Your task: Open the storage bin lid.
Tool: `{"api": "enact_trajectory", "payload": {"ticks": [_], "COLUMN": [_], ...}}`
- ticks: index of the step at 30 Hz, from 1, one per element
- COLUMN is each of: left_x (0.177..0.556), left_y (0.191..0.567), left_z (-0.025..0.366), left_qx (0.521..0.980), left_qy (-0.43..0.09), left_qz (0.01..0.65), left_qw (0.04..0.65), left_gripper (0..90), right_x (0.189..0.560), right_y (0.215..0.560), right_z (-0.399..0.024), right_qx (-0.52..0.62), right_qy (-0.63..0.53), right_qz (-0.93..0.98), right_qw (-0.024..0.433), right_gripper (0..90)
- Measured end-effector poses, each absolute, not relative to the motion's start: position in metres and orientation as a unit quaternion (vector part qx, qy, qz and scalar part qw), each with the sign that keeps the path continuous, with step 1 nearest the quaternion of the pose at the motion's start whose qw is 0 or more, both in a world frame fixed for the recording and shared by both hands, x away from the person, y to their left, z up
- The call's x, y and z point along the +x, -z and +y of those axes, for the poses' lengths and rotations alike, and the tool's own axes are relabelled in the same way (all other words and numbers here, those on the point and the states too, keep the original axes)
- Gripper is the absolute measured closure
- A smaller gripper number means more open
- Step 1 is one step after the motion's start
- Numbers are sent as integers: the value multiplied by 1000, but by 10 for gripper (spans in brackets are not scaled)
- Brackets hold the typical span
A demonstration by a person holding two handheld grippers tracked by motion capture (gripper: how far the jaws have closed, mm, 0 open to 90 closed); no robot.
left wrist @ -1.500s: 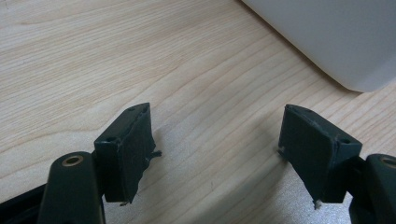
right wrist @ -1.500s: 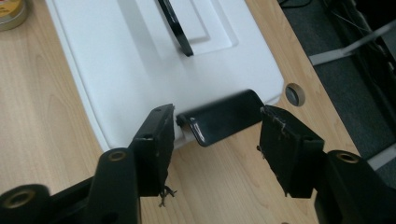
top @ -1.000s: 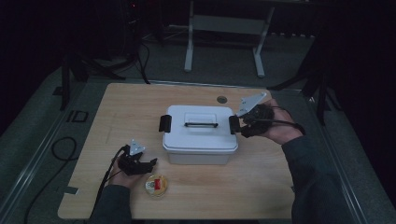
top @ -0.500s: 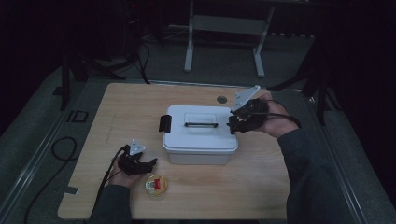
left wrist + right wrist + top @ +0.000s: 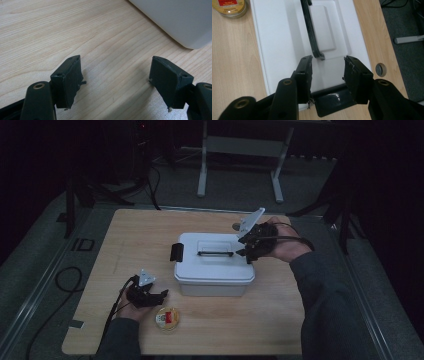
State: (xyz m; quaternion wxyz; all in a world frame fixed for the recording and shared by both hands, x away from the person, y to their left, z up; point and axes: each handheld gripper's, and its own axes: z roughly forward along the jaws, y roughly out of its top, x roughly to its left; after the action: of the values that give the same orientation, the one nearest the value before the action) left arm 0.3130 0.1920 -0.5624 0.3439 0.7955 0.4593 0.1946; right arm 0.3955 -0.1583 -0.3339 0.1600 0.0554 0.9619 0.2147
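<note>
A white lidded box [image 5: 212, 270] stands in the middle of the wooden table, with a black carry handle [image 5: 310, 30] lying flat in its lid and a black latch [image 5: 176, 252] on its left end. My right gripper [image 5: 246, 251] hovers over the lid's right end. Its jaws [image 5: 328, 58] are open and have just been closing; the right-hand latch [image 5: 332, 100] lies below them, and the pads touch nothing. My left gripper [image 5: 160, 295] rests low on the table at the front left, open [image 5: 115, 60] over bare wood, with the box's corner [image 5: 180, 20] ahead.
A small round gold tin [image 5: 167, 317] with a red label sits just right of the left gripper, near the table's [image 5: 300, 330] front edge. A cable hole [image 5: 381, 69] is in the tabletop behind the box. Cables trail off the left edge.
The right gripper has moved left, from beside the box's right end to over the lid's edge, and its jaws have narrowed. The left gripper has stayed put.
</note>
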Motion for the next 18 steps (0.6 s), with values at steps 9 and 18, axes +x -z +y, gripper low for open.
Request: {"api": "enact_trajectory", "payload": {"ticks": [9,18], "left_x": [313,313], "left_y": [562,562], "left_z": [192,192], "left_qx": [797,797], "left_qy": [-194,-194], "left_qz": [457,457], "left_qw": [344,344], "left_gripper": [262,263], "right_x": [400,405], "right_y": [340,342], "right_z": [-144,-130], "right_qx": [44,39], "right_qy": [-193,-179], "right_qz": [969,972], "right_qw": [151,145], "right_gripper": [588,596]}}
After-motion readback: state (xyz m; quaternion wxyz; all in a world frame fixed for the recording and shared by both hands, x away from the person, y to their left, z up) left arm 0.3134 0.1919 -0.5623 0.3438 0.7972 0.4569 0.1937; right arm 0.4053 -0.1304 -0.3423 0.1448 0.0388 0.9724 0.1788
